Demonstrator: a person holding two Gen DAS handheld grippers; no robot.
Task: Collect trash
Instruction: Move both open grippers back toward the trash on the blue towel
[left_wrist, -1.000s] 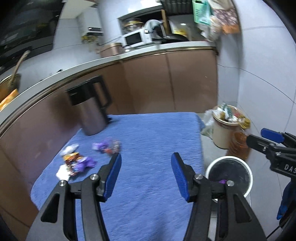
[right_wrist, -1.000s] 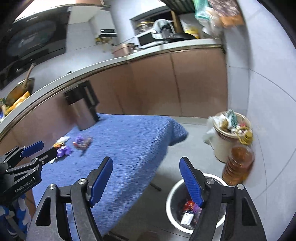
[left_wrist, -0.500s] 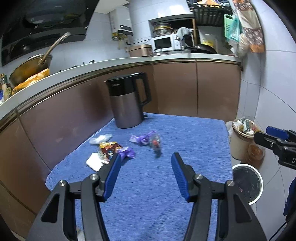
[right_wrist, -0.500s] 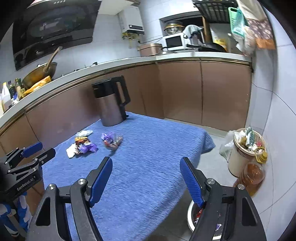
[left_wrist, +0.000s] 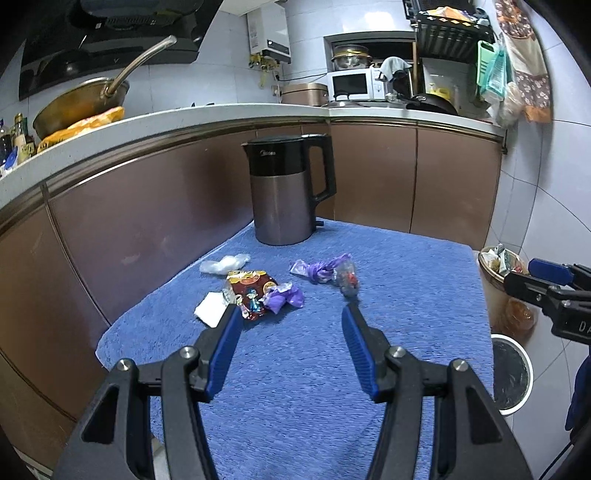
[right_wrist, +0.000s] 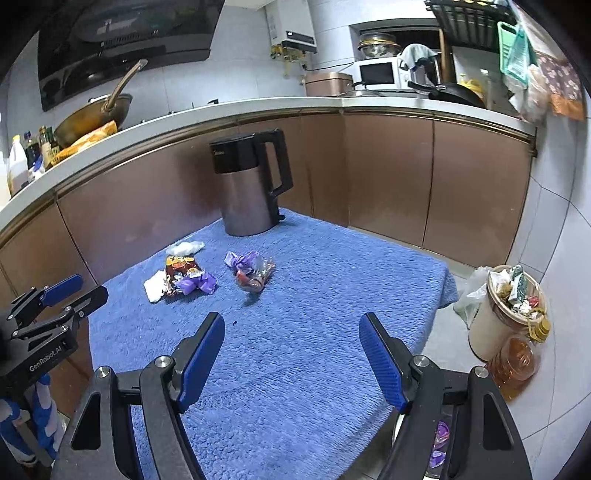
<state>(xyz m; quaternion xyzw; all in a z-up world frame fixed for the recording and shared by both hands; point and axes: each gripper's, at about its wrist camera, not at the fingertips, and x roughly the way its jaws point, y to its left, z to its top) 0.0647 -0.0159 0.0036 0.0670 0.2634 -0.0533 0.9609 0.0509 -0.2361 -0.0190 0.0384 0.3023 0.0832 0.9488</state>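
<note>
Blue towel (left_wrist: 317, 369): wrappers (left_wrist: 258, 291) near kettle (left_wrist: 284, 192) | left gripper (left_wrist: 288, 314) fingers apart, empty | right gripper (right_wrist: 291, 321) fingers apart, empty

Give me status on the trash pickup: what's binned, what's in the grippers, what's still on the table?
Done: a few wrappers already lie in the white bin on the floor.
In hand: nothing. Left gripper and right gripper are both open and empty above the blue cloth.
Left: clear plastic, white tissue, red snack wrapper, purple wrapper and the purple-and-clear bag, all near the kettle.
</note>
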